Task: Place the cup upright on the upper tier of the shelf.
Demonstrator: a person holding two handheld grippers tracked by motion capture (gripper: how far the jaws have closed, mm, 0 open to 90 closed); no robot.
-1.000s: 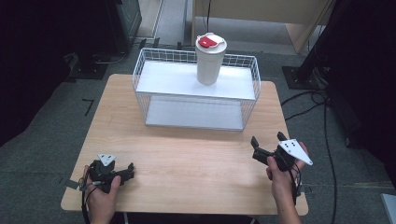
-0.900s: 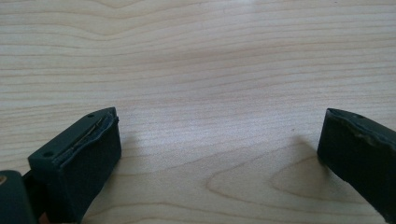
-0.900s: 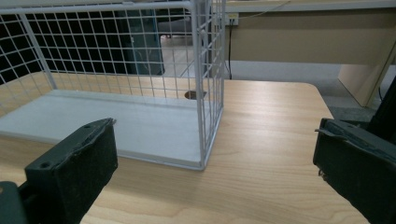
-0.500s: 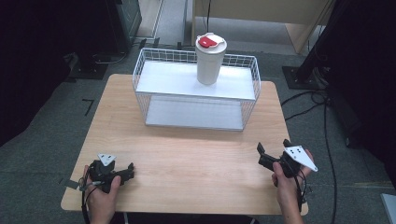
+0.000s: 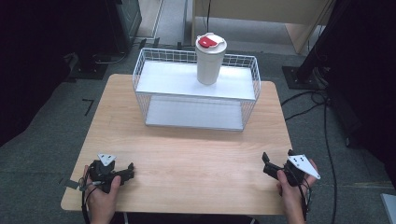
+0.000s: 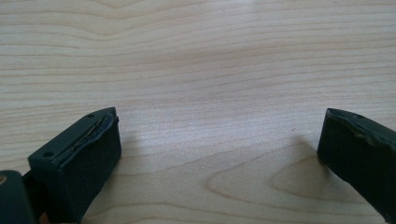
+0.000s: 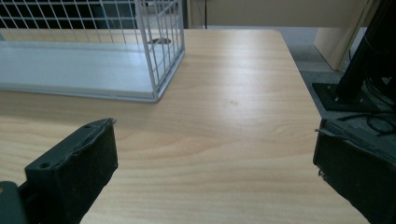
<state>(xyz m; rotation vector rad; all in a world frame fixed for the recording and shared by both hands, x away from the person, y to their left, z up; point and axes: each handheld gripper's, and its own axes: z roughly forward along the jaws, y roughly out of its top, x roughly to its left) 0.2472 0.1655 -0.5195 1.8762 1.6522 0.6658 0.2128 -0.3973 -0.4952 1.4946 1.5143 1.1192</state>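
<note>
At the near left corner of a light wooden table (image 5: 187, 154), a person's left hand (image 5: 100, 198) holds the left gripper (image 5: 128, 171) low over the wood, its grey three-cornered plate on top. In the left gripper view its two black jaws stand spread wide with only bare wood grain between them, nothing in their grasp.

Toward the far middle of the table stands a white wire rack (image 5: 140, 84) with two white shelves, an upper one (image 5: 173, 79) and a lower one (image 5: 191, 114). On the upper shelf, right of its centre, a white cup (image 5: 208, 65) with a white lid and red tab stands upright, well apart from both grippers.

At the near right corner the right hand (image 5: 292, 196) holds the right gripper (image 5: 266, 164), which points toward the table's middle. In the right gripper view its jaws are likewise spread wide and empty, open over bare tabletop, with the rack's near corner (image 7: 154, 95) ahead to the left and the table's right edge and grey floor (image 7: 322, 60) to the right.
</note>
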